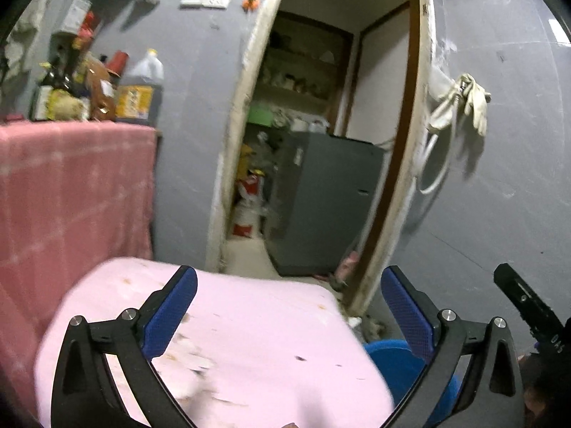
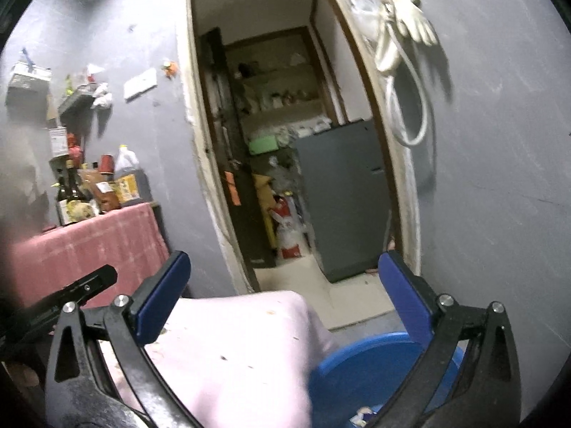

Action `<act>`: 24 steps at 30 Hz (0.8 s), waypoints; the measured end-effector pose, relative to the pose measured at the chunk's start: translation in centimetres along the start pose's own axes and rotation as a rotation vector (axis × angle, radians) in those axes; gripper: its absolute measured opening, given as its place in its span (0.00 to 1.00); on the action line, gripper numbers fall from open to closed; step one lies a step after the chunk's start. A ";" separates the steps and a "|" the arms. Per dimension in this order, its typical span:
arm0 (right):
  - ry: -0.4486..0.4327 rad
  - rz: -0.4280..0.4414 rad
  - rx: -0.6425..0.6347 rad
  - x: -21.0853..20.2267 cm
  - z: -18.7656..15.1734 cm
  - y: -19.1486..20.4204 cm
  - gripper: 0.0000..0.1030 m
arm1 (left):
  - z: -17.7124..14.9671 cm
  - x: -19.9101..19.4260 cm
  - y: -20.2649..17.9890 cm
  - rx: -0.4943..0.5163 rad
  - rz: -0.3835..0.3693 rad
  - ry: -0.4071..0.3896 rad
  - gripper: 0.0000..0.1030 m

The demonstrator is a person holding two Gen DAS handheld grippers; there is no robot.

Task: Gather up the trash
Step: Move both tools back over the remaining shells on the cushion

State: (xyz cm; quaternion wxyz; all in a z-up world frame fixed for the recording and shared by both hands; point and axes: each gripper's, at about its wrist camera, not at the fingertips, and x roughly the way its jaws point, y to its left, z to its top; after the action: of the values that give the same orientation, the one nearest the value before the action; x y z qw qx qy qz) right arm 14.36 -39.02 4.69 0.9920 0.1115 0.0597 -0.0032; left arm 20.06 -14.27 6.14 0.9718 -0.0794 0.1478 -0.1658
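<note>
Both tools stand wide apart with nothing between their blue pads. The left tool (image 1: 289, 306) hovers over the pink table (image 1: 249, 339), whose top is scattered with pale scraps of trash (image 1: 189, 360) near that tool's left finger. The right tool (image 2: 283, 292) hangs over the table's right edge, above the blue bin (image 2: 357, 367) that sits just beside the table, low on its right; a few scraps lie inside the bin. Beyond the table is an open doorway (image 1: 321, 142) with a grey cabinet (image 1: 321, 199) in it. Left of the table, bottles (image 1: 139, 89) stand on a red cloth (image 1: 71, 185). White gloves (image 1: 464, 103) hang on the wall right of the doorway.
</note>
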 end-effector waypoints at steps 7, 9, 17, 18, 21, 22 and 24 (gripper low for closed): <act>-0.014 0.067 -0.031 1.0 -0.4 5.1 1.00 | 0.2 -1.9 3.4 0.027 0.080 -0.043 0.98; -0.008 0.085 -0.039 1.6 -0.7 6.2 1.00 | 0.2 -2.0 4.8 0.024 0.099 -0.046 0.98; 0.003 0.132 -0.082 4.5 -1.7 10.6 1.00 | -0.2 -2.6 9.5 0.015 0.181 -0.065 0.98; 0.000 0.144 -0.088 4.8 -1.9 11.3 1.00 | -0.3 -2.7 10.1 0.016 0.188 -0.067 0.98; -0.002 0.171 -0.104 5.6 -2.4 12.7 1.00 | -0.5 -3.0 11.5 0.015 0.204 -0.083 0.98; -0.001 0.178 -0.109 5.8 -2.5 13.1 1.00 | -0.6 -3.0 11.8 0.019 0.210 -0.088 0.98; 0.006 0.191 -0.118 6.4 -2.8 13.8 1.00 | -0.7 -3.0 12.6 0.027 0.224 -0.092 0.98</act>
State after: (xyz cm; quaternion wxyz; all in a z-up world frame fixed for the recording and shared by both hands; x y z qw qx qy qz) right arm 20.65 -24.86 4.25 0.9924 0.0582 0.0518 0.0950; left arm 20.86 -1.54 3.67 0.9910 -0.0569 0.1085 -0.0543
